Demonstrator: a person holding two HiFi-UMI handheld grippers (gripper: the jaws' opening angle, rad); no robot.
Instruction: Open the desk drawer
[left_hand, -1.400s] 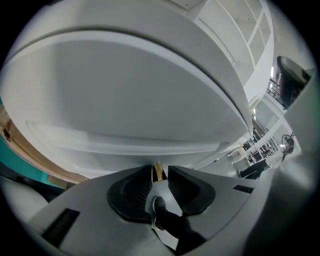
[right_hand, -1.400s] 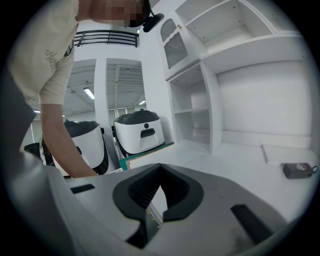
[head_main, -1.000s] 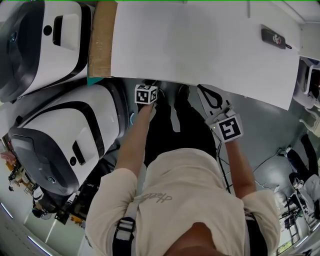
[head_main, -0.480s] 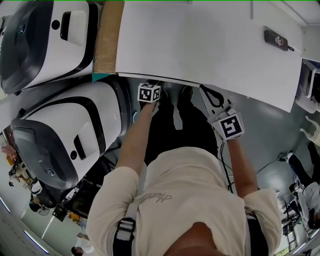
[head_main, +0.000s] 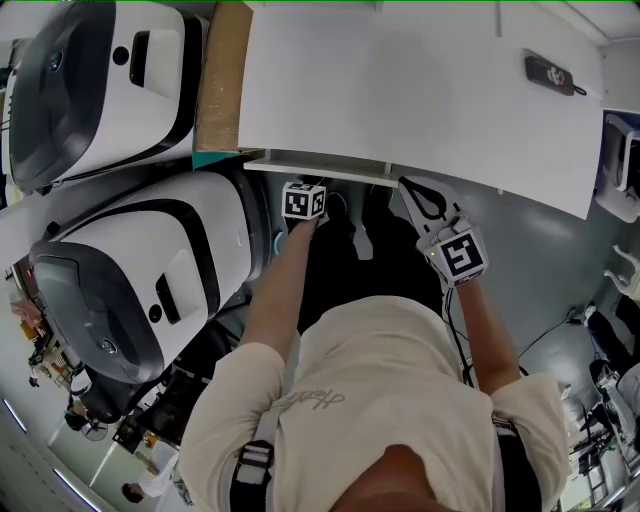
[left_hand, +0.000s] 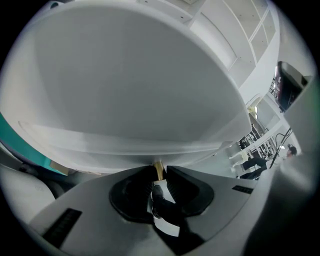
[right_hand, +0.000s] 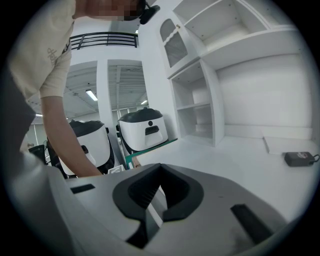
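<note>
Head view, looking steeply down over a person's shoulders: both bare forearms reach forward toward a wide white bench (head_main: 420, 90). The desk drawer (head_main: 320, 165) sits under the bench's near edge, in front of the person's left arm. Its front shows as a narrow white strip just out from beneath the bench top. The left claw (head_main: 306, 192) is right at that drawer front, its marker cube facing up. In the left gripper view, the drawer front fills most of the frame, and the jaws are pinching a small tan knob (left_hand: 158, 169) at its lower edge. The right claw (head_main: 412, 190) is held near the bench edge, to the right of the drawer and apart from it. In the right gripper view its jaws are pressed together at the tips with nothing between them. A small dark device (head_main: 552, 75) lies at the bench's far right corner. Two large white-and-black machines (head_main: 140, 270) stand on the floor to the left of the bench.
</note>
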